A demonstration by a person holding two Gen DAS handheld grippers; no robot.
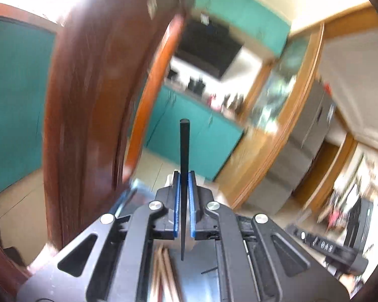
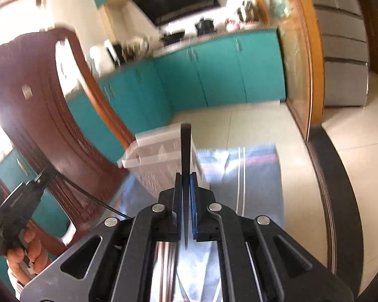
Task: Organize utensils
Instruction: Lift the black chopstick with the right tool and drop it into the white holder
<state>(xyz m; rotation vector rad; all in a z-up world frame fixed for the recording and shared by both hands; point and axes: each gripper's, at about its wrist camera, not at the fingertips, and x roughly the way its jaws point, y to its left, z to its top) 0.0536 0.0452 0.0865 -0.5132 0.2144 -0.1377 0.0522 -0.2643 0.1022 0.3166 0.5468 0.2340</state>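
My left gripper (image 1: 184, 176) is shut on a thin black chopstick (image 1: 184, 148) that sticks up past the fingertips, its pointed end toward the camera. Several brown wooden chopsticks (image 1: 163, 271) lie below the gripper body. My right gripper (image 2: 186, 176) is shut on a second black chopstick (image 2: 185, 148), raised above a clear plastic utensil box (image 2: 158, 151) on the table. The left gripper (image 2: 37, 183) also shows at the left of the right wrist view, with its black chopstick (image 2: 93, 198) slanting down toward the table.
A dark red wooden chair back (image 2: 37, 105) stands at the table's left. A striped blue cloth (image 2: 252, 176) covers the table, whose dark rounded edge (image 2: 340, 188) curves on the right. Teal kitchen cabinets (image 2: 214, 75) and a tiled floor lie beyond.
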